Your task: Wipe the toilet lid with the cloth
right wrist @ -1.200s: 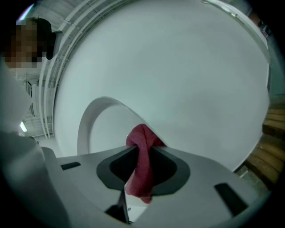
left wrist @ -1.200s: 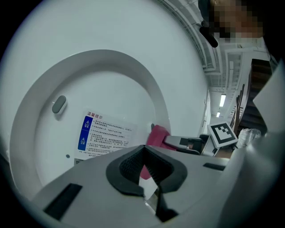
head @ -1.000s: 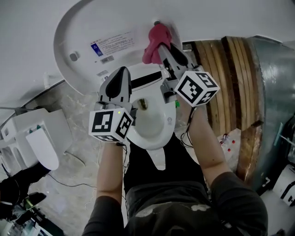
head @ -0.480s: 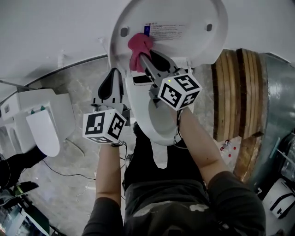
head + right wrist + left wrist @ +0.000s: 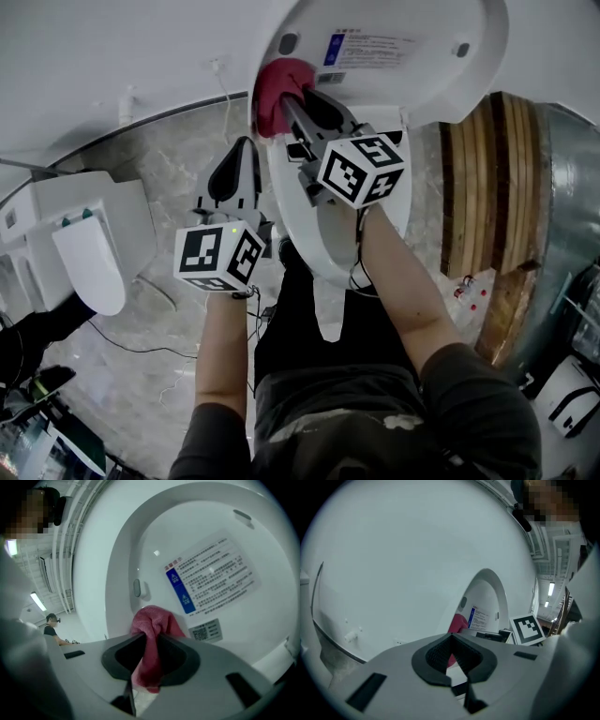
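right gripper (image 5: 287, 101): forearm stretched forward over toilet bowl (image 5: 314, 246), jaws clamped on red cloth (image 5: 273, 90) | cloth: against lower left of raised toilet lid (image 5: 422, 80) | left gripper (image 5: 240, 150): closed, empty, held left of bowl, pointing at wall (image 5: 94, 56)

Head view steeply down, left gripper view and right gripper view facing toilet lid (image 5: 431, 89), right nearest

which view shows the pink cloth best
The right gripper view: the cloth fills the centre, pinched by the right gripper, the raised lid behind it. The head view shows the cloth as a small bunch; the left gripper view, only a sliver.
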A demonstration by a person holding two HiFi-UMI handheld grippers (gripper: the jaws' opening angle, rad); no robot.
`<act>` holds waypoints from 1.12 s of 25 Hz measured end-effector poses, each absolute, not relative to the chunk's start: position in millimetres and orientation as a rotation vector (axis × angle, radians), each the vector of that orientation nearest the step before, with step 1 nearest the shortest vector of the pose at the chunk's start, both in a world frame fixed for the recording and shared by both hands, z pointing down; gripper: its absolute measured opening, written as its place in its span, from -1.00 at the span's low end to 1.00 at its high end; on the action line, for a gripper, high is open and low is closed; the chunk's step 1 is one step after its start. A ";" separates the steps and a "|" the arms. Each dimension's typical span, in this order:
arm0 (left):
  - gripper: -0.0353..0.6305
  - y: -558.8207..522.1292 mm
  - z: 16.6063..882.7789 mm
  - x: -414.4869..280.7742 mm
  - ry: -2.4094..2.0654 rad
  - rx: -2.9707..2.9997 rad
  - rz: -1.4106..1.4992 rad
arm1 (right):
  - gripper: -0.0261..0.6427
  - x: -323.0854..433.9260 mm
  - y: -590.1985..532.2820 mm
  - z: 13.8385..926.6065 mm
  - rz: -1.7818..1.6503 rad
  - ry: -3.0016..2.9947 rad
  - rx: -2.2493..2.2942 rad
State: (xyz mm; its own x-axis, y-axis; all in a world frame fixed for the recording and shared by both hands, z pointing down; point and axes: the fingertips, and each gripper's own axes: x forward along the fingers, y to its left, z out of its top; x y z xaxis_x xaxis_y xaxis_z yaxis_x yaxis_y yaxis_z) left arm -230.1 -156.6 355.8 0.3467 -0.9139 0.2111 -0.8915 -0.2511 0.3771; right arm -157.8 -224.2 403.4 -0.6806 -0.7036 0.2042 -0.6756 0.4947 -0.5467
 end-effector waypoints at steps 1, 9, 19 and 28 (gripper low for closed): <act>-0.88 -157.4 356.6 -226.4 -1.573 2.191 -0.066 | -0.70 -148.8 -226.3 403.4 -0.947 2.659 -1.257; -0.87 -175.9 351.7 -163.7 -1.509 2.246 -0.036 | -0.70 -50.7 -246.5 399.1 -0.930 2.539 -1.417; -0.87 -193.5 349.4 -65.5 -1.473 2.269 -0.012 | -0.69 71.1 -257.9 408.9 -0.969 2.428 -1.534; -0.87 -191.6 356.5 -14.0 -1.492 2.233 -0.021 | -0.70 116.3 -251.7 431.1 -1.055 2.412 -1.557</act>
State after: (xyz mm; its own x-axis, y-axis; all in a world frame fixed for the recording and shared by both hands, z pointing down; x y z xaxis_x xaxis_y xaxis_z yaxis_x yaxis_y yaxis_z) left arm -14.0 -191.6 356.5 0.4141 -0.8800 0.2327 -0.8732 -0.3119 0.3745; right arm 116.3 -251.7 431.1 -0.4791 -0.8300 0.2854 -0.7730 0.2449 -0.5853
